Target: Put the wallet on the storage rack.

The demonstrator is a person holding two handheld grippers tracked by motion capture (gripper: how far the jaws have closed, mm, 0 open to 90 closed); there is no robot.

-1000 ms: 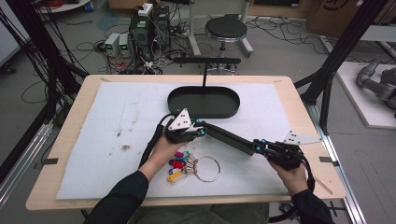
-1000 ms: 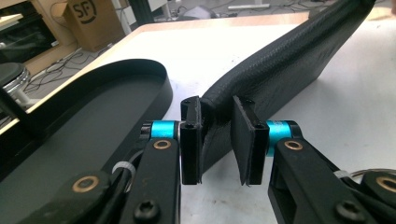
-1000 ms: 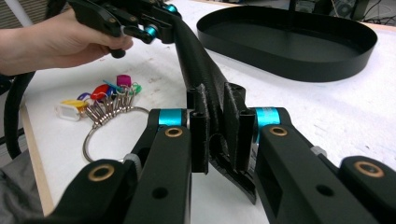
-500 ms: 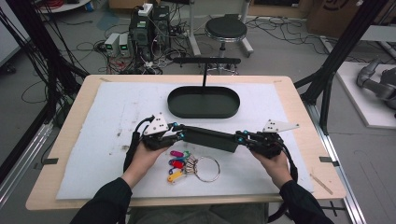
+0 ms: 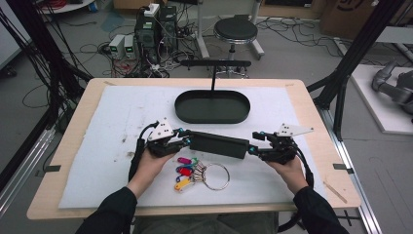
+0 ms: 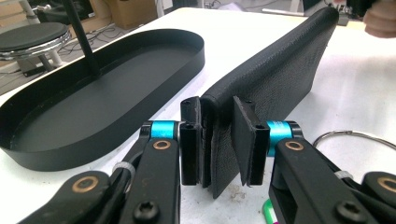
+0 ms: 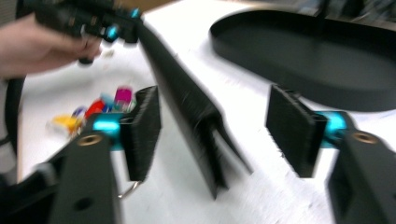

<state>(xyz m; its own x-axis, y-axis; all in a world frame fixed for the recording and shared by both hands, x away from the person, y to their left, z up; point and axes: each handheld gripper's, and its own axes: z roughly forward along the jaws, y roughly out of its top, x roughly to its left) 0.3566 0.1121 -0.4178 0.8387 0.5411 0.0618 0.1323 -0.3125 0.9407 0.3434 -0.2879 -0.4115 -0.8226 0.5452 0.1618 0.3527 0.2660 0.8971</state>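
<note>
A long flat black pouch (image 5: 216, 144) hangs level over the white mat between my two grippers. My left gripper (image 5: 186, 142) is shut on its left end; in the left gripper view both pads (image 6: 245, 140) press the textured pouch (image 6: 275, 70). At the other end is my right gripper (image 5: 252, 149). The right gripper view shows this gripper (image 7: 215, 126) open, its jaws standing wide on either side of the pouch's edge (image 7: 187, 107) without touching it. A key ring (image 5: 216, 176) with several coloured tags (image 5: 185, 171) lies on the mat just below the pouch.
A black oval tray (image 5: 212, 117) with an upright post and crossbar stands behind the pouch, mid-table; its wall (image 6: 102, 126) is close to my left gripper. The white mat (image 5: 112, 126) covers most of the wooden table. A stool and cables are beyond the far edge.
The pouch has swung from a slant to nearly level. My left hand moved left and slightly toward me; my right hand moved left and a little up the table.
</note>
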